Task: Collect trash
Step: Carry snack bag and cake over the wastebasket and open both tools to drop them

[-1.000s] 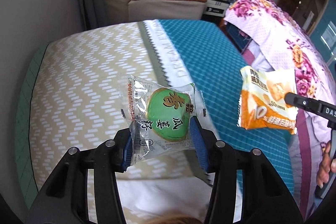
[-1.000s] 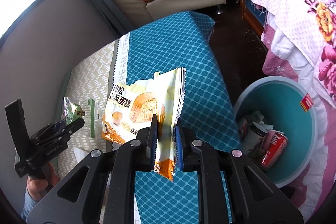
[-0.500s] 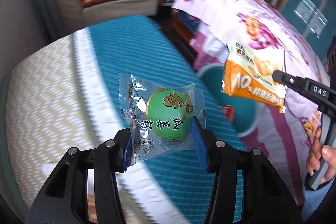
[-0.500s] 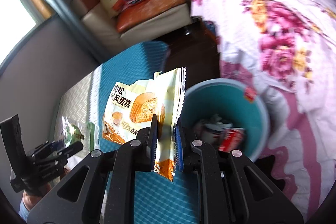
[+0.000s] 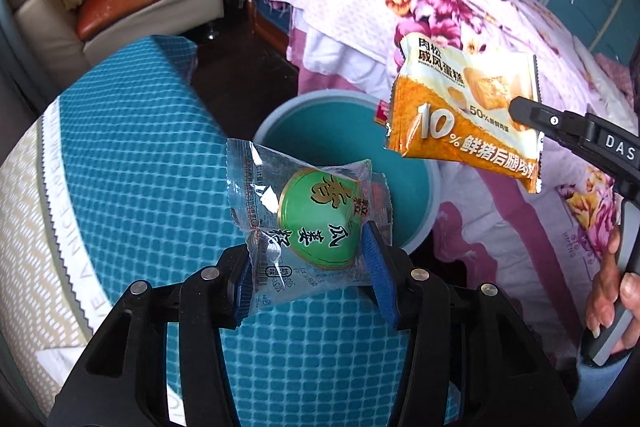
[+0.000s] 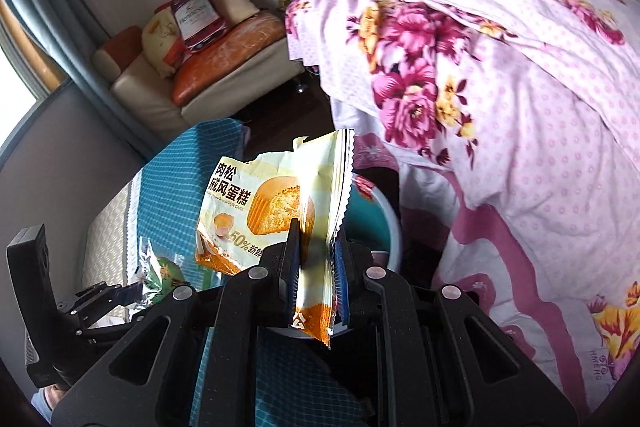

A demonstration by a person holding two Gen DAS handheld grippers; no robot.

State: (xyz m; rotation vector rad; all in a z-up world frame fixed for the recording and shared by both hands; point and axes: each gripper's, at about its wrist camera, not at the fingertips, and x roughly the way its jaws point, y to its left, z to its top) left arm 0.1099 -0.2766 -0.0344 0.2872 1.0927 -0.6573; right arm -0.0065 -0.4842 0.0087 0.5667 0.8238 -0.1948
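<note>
From the left wrist, the left claw (image 5: 310,263) is seen clamped on a clear wrapper with a green label (image 5: 308,217), held before the teal bin (image 5: 434,183); release is best made only once squarely over its mouth.

From the right wrist, the right claw (image 6: 316,279) is seen pinched nearly shut on an orange cake wrapper (image 6: 276,207) above the bin's rim (image 6: 390,219).

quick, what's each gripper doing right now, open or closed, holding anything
Left gripper: closed on the clear wrapper with the green label.
Right gripper: closed on the orange and white cake wrapper.
</note>
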